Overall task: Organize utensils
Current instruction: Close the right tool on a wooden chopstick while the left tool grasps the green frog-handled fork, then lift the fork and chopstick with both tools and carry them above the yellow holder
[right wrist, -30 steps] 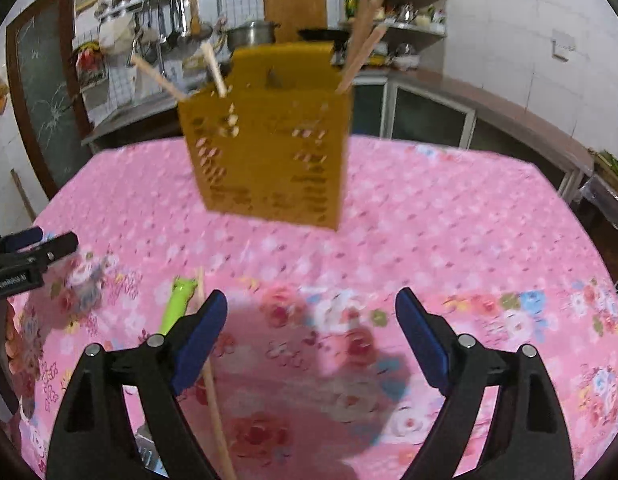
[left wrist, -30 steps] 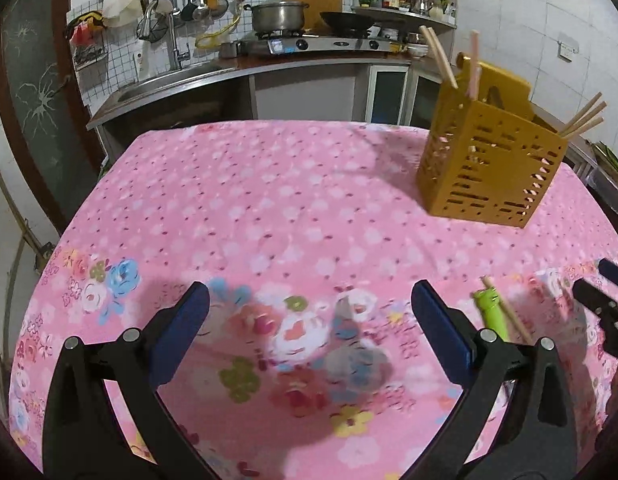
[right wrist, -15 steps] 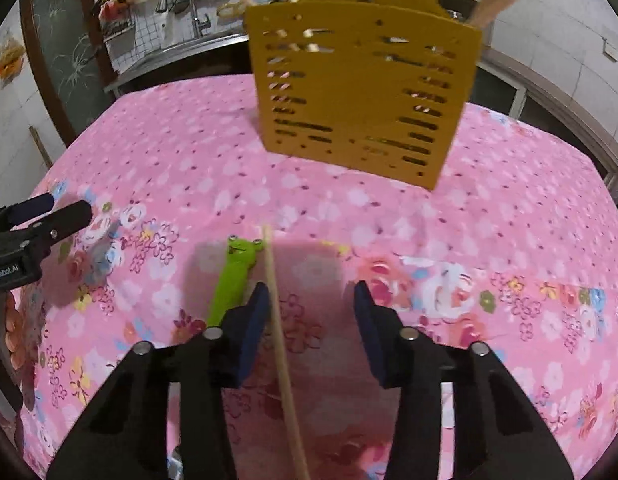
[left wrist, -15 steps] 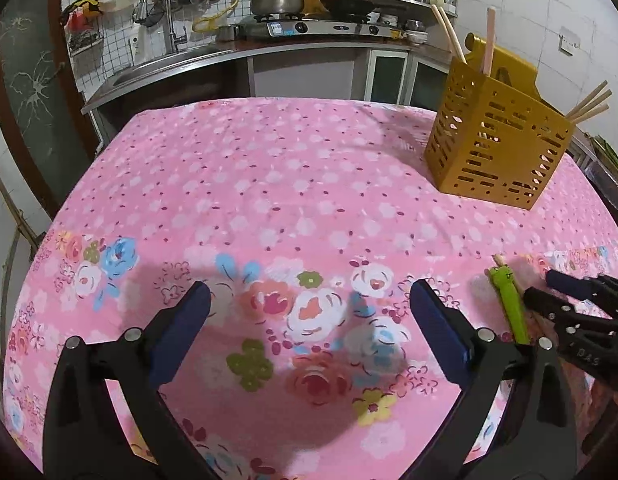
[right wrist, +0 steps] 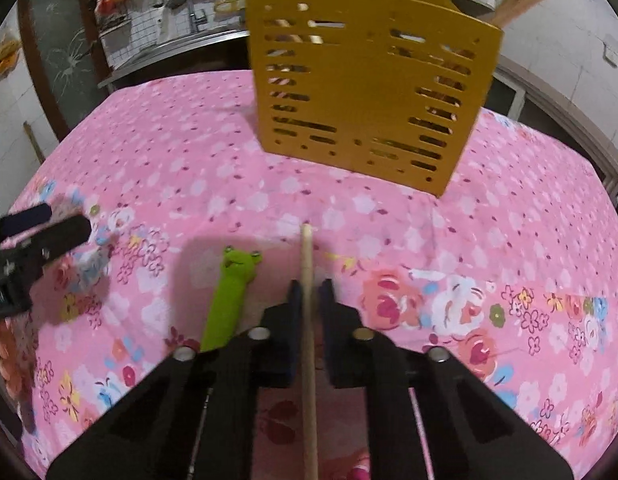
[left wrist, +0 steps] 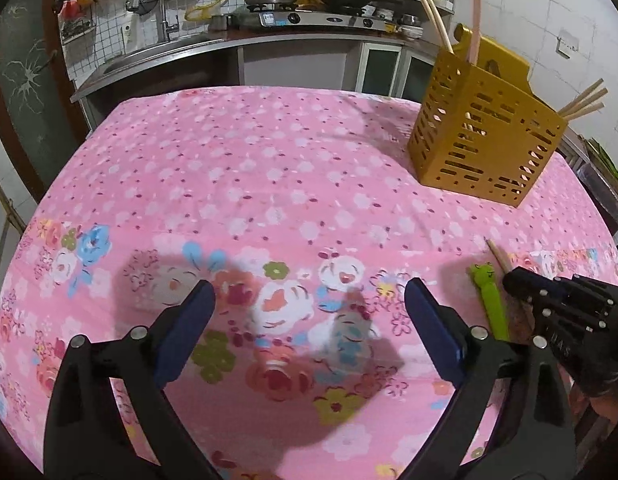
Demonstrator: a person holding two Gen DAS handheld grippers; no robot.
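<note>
Right gripper (right wrist: 309, 294): jaws nearly closed around a wooden chopstick (right wrist: 307, 256), pads (right wrist: 295, 300) flanking the shaft; firm contact cannot be confirmed. Chopstick lies on the pink floral tablecloth (right wrist: 509, 240), tip pointing toward the yellow slotted utensil holder (right wrist: 369, 92). Green frog-handled utensil (right wrist: 229, 292) lies just left of the chopstick. Left gripper (left wrist: 309, 320): wide open, empty, well left of the holder.
</note>
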